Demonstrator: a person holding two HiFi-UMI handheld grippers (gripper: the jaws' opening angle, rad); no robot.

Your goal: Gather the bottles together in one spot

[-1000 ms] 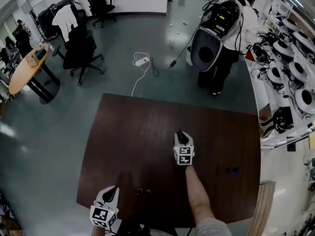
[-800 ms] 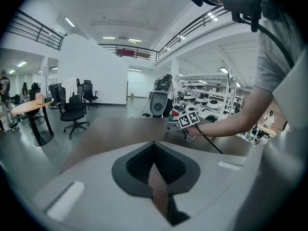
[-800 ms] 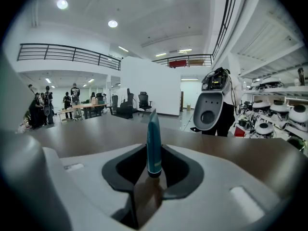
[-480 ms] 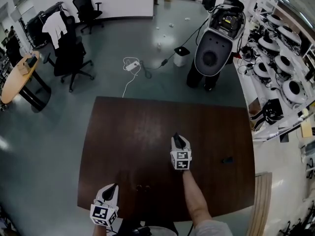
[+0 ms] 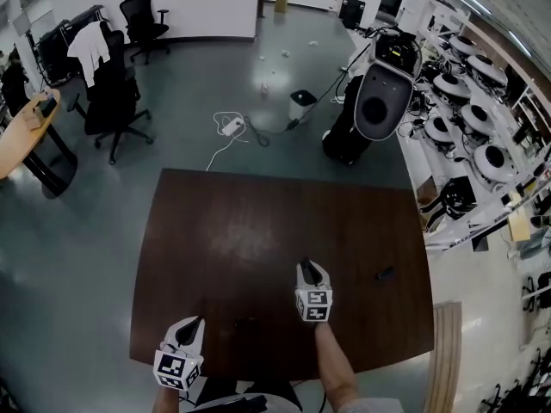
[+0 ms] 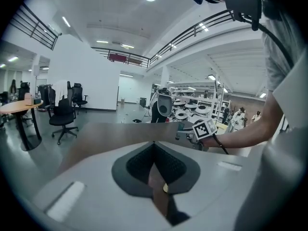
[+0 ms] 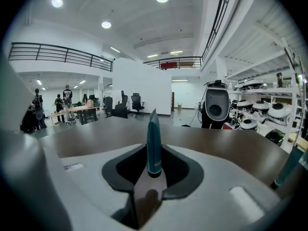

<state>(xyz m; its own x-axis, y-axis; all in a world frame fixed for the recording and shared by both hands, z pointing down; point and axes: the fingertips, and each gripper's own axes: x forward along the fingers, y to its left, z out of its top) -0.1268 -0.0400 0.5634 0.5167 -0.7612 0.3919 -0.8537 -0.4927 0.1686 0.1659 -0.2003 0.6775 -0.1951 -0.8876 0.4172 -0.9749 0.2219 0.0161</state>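
Observation:
A dark brown table (image 5: pixel 258 222) fills the head view. Over its near middle, my right gripper (image 5: pixel 307 268) is shut on a slim teal bottle (image 7: pixel 153 129), which stands upright between the jaws in the right gripper view, where the gripper (image 7: pixel 154 147) points across the table. A second teal bottle (image 5: pixel 384 274) lies on the table to the right, and also leans in at the right edge of the right gripper view (image 7: pixel 290 166). My left gripper (image 5: pixel 194 327) hovers at the near left edge; its jaws (image 6: pixel 154 146) meet at the tip with nothing between them.
Two small dark items (image 5: pixel 245 321) sit on the table near the front edge, between the grippers. Beyond the table stand a white robot shell (image 5: pixel 379 101), a power strip with cable (image 5: pixel 231 127) and office chairs (image 5: pixel 112 101). Shelves of white devices (image 5: pixel 482 144) line the right.
My right gripper has drawn back toward the table's near edge with the teal bottle in it. The left gripper has hardly moved. The head view has swung, so the room looks shifted.

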